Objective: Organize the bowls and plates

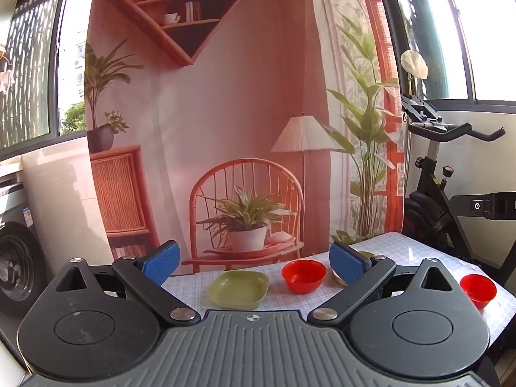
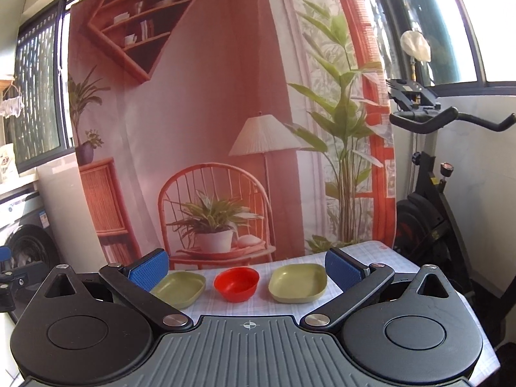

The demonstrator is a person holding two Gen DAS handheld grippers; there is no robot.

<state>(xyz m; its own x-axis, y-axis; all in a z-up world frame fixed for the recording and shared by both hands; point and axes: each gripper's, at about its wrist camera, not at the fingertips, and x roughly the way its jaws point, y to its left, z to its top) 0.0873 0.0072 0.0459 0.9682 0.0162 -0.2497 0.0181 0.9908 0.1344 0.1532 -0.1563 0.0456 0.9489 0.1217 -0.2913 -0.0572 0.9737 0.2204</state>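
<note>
Nothing had been picked up: both grippers hung back from the dishes, angled slightly down over the near edge of the counter (image 2: 364,251), so the work looked to be at its opening step, choosing a first piece to collect. The left gripper (image 1: 254,259) stood spread wide with nothing between its blue ribbed pads (image 1: 161,262), and the right gripper (image 2: 245,266) was likewise released and empty.

The dishes lay in a loose row on a pale checked cloth. In the left wrist view a green plate (image 1: 239,288) sat nearest, a red bowl (image 1: 303,275) just beside it, another green dish (image 1: 338,277) mostly hidden behind the right-hand pad, and a second red bowl (image 1: 478,289) well apart toward the counter's right end. The right wrist view showed a red bowl (image 2: 236,283) between two green plates (image 2: 179,287) and (image 2: 298,282).

The plates were squarish with rounded corners and a shallow raised rim, matte and probably plastic; the bowls were round, deeper and glossy, also plastic by the look. Sorting like with like seemed the aim, so the next move probably called for lowering one gripper over a plate's thin rim and pinching it, since the flat base offered no other purchase. The glossy bowls might slip in the pads if taken by their curved walls.
</note>
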